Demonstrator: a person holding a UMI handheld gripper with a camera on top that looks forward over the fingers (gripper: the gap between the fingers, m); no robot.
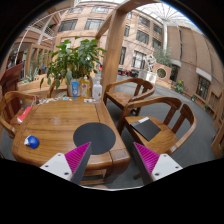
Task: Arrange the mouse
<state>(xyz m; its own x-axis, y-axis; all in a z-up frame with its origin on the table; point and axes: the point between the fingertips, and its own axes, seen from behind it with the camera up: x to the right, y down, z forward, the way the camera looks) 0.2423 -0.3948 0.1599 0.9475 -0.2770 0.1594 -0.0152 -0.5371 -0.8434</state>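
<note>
While the gripper (108, 160) hangs above the near edge of the table (50, 125), its fingers are spread wide with nothing between them; pink pads (76, 158) face inward, clear air in the gap. Mouse: likely the small blue object (32, 141) on the wood, off to the left of the fingers and apart from the dark round pad (93, 136) lying just ahead of them. Too small to be sure it is the mouse; no other candidate seen. Judged step: approach, before any grasp. To do it well, swing left and descend toward the blue object, keeping the spread as it is until both fingers straddle it. Line the fingers across its narrow sides, not end to end, since a rounded shell may squirt out under a skewed pinch. Come down low enough that the tips nearly meet the wood before closing. The round pad looks the natural destination, so plan a short carry rightward. Hazards: table edge is near; a nudge could send the thing off. Plant (75, 60) and bottle (74, 88) stand well beyond; chairs (160, 125) to the right, out of the path.
</note>
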